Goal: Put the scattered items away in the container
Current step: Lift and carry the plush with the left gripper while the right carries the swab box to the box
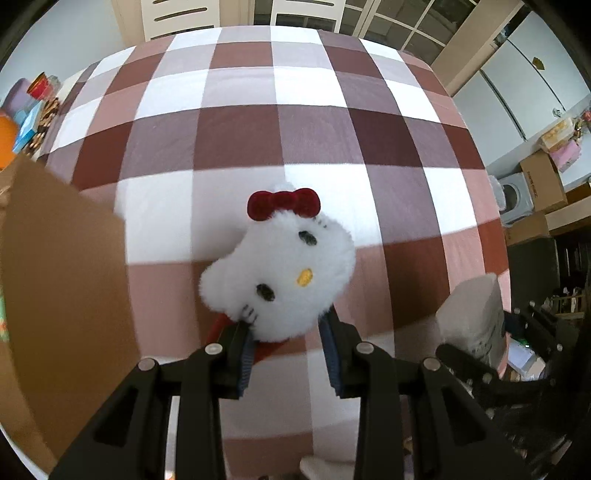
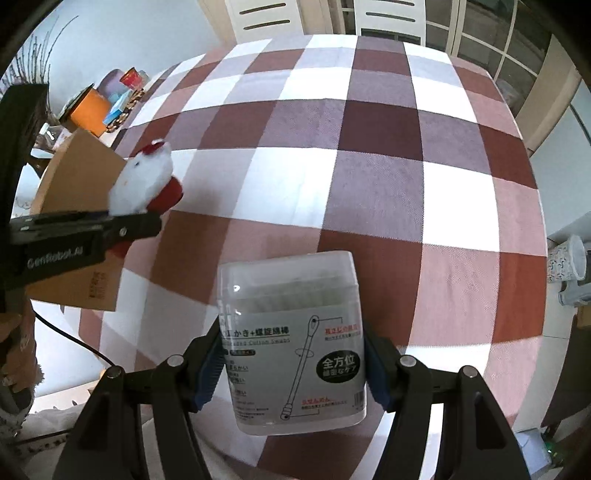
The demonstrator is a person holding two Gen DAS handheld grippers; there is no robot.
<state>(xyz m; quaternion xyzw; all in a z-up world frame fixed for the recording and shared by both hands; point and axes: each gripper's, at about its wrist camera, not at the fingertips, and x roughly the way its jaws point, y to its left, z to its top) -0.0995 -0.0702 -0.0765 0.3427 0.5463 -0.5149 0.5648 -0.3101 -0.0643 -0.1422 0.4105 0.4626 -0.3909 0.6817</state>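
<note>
My left gripper [image 1: 290, 350] is shut on a white plush cat toy [image 1: 280, 273] with a red bow and red clothing, held above the checked tablecloth. The toy hangs just right of a brown cardboard box [image 1: 62, 295]. From the right wrist view the same plush toy [image 2: 146, 184] and left gripper [image 2: 125, 225] sit over the box's edge [image 2: 79, 173]. A clear plastic box of cotton swabs [image 2: 295, 343] is clamped between the pads of my right gripper [image 2: 295, 369], lifted off the table. That swab box [image 1: 476, 314] also shows at the right of the left wrist view.
The checked tablecloth [image 2: 369, 166] covers the table. Jars, an orange box and packets [image 2: 107, 99] crowd the far left edge. White chairs [image 2: 388, 14] stand behind the table. Cardboard boxes and a grey appliance [image 1: 532, 192] sit on the floor at right.
</note>
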